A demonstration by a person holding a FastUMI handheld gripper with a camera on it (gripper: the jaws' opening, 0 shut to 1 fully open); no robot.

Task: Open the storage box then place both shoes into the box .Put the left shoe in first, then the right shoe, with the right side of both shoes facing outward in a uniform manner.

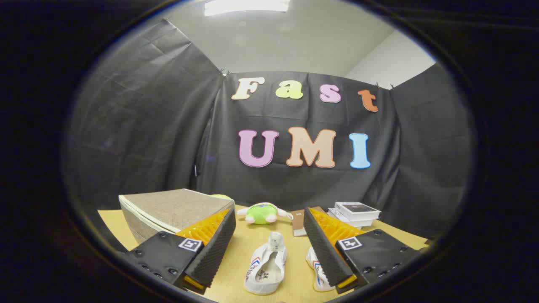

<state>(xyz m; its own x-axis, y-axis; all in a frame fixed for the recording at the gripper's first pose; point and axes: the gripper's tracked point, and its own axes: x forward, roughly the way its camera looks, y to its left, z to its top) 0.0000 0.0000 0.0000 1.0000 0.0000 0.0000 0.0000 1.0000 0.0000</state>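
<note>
So the gripper (269, 235) is hovering over the counter (294, 273) with its jaws sitting wide apart, not gripping or touching anything at all. The inner faces of the jaws are showing a ribbed, foam-like texture, and each one is carrying a little square marker tag on its flat outer plate. Using the left shoe (266, 266) as the landmark: it's a white canvas sneaker with red and blue stripes on its side, lying on the counter right in the gap between the jaws, toe pointing back toward the camera and its opening facing up. The right shoe (318, 271) is lying just to the right of it, same white canvas look, partly tucked behind the right-hand jaw. The storage box (174, 212) is sitting beyond and to the left of the left shoe, a rectangular thing with a woven, fabric-looking lid that's resting closed. Straight past the left shoe, a soft green and white plush toy (262, 213) is lying near the back of the counter. Beyond and to the right, a brown book (300, 224) is lying flat, with a stack of white books (353, 213) next to it. The counter itself is looking like smooth light wood.
</note>
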